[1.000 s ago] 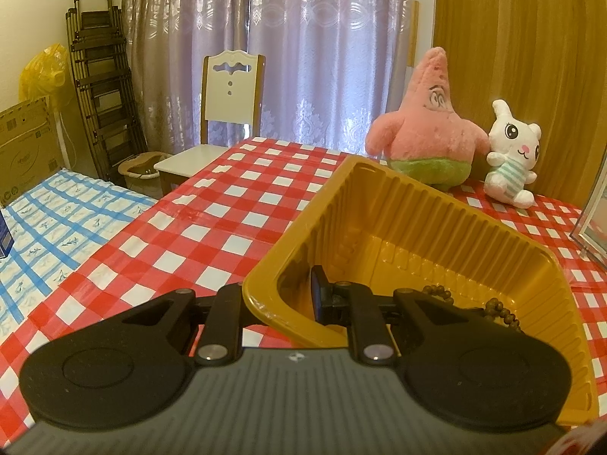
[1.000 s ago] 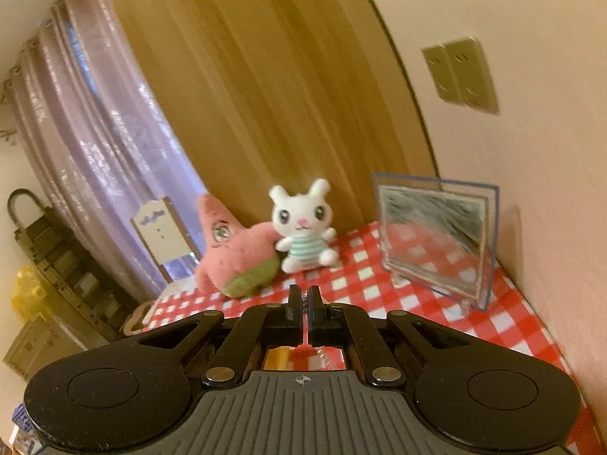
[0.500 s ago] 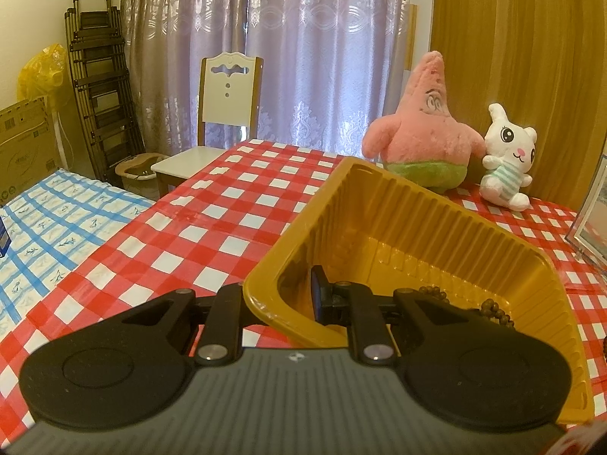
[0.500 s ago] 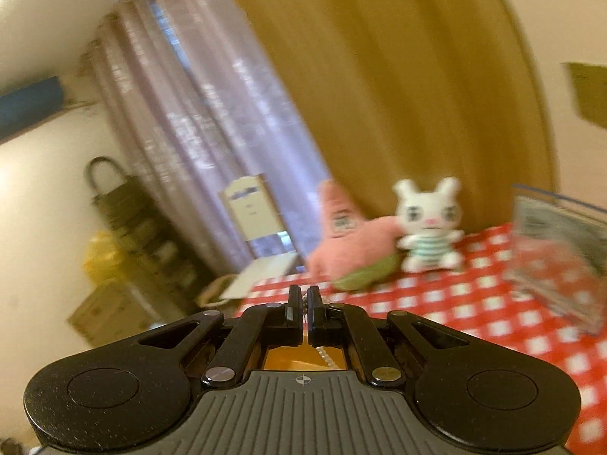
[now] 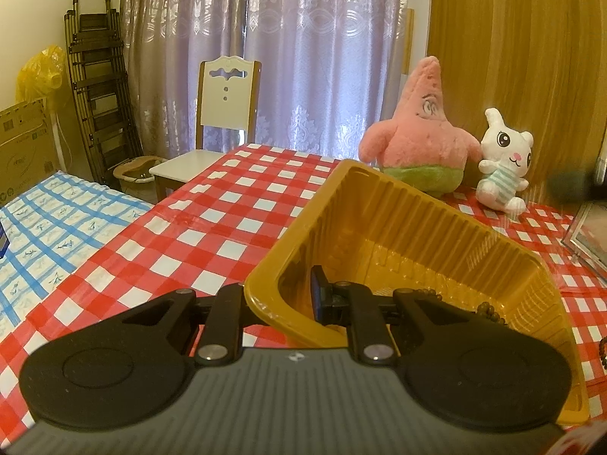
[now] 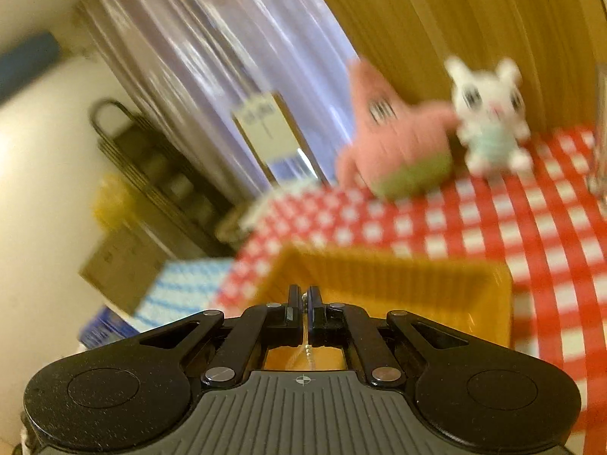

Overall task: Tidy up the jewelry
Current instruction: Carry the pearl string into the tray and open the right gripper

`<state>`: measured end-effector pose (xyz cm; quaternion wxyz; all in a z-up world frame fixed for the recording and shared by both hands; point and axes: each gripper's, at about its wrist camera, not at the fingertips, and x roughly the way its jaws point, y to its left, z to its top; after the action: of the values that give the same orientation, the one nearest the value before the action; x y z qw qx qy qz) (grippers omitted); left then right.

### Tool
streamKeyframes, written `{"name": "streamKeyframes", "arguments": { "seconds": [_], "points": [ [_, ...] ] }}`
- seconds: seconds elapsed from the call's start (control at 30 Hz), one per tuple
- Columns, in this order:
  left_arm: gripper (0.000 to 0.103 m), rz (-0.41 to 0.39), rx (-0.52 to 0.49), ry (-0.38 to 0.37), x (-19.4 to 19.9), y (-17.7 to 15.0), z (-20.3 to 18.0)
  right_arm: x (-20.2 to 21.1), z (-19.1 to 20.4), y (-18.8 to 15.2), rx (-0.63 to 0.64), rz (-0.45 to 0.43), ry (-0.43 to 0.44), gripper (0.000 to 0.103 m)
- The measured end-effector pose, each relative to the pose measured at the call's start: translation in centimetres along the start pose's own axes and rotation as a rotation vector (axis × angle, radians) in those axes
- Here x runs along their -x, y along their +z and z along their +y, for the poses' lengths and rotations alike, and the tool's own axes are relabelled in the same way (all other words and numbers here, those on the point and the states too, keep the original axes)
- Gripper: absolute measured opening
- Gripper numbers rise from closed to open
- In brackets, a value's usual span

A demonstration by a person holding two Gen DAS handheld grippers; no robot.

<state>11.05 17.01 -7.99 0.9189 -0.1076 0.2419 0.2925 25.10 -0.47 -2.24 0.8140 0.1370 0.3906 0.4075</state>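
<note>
My left gripper point(image 5: 280, 295) is shut on the near corner wall of a yellow plastic tray point(image 5: 409, 235), one finger outside and one inside, and holds it tilted on the red checked table. A dark beaded bracelet point(image 5: 489, 309) lies in the tray's near right part. My right gripper point(image 6: 303, 299) is shut on a thin silvery chain point(image 6: 308, 349) that hangs down between its fingers, above the near side of the tray point(image 6: 398, 284). This view is blurred.
A pink starfish plush point(image 5: 421, 136) and a white bunny plush point(image 5: 500, 163) stand at the table's far edge by a wooden panel. A clear framed stand point(image 5: 588, 235) is at the right. A chair point(image 5: 224, 113), a folded ladder point(image 5: 98, 87) and a blue checked table point(image 5: 49, 220) are at the left.
My right gripper has swung left and tipped down with the chain, from facing the wall to being over the yellow tray. My left gripper keeps its hold on the tray, almost unmoved.
</note>
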Motion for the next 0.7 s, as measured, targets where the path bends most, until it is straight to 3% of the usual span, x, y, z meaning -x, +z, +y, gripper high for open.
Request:
{"name": "streamKeyframes", "arguments": {
  "seconds": [0.2, 0.33, 0.47, 0.5, 0.53, 0.6, 0.7],
  "points": [
    [0.016, 0.001, 0.001, 0.003, -0.1, -0.1, 0.2, -2.2, -1.4, -1.0, 0.022, 0.067, -0.064, 0.002],
    [0.016, 0.001, 0.0, 0.003, -0.1, -0.1, 0.2, -0.8, -0.2, -0.2, 0.05, -0.022, 0.011, 0.002],
    [0.016, 0.004, 0.004, 0.003, -0.1, -0.1, 0.2, -0.2, 0.5, 0.4, 0.094, -0.032, -0.029, 0.005],
    [0.016, 0.004, 0.005, 0.003, -0.1, -0.2, 0.3, -0.3, 0.3, 0.2, 0.1, -0.016, -0.059, 0.014],
    [0.016, 0.002, 0.004, 0.002, -0.1, -0.2, 0.3, -0.2, 0.1, -0.2, 0.104, -0.004, -0.082, 0.035],
    [0.016, 0.001, 0.006, 0.0, 0.0, -0.2, 0.4, 0.1, -0.7, -1.2, 0.098, 0.002, -0.125, 0.052],
    [0.016, 0.003, 0.008, 0.0, 0.0, -0.2, 0.3, 0.7, -1.9, -2.7, 0.094, 0.042, -0.168, 0.052]
  ]
}}
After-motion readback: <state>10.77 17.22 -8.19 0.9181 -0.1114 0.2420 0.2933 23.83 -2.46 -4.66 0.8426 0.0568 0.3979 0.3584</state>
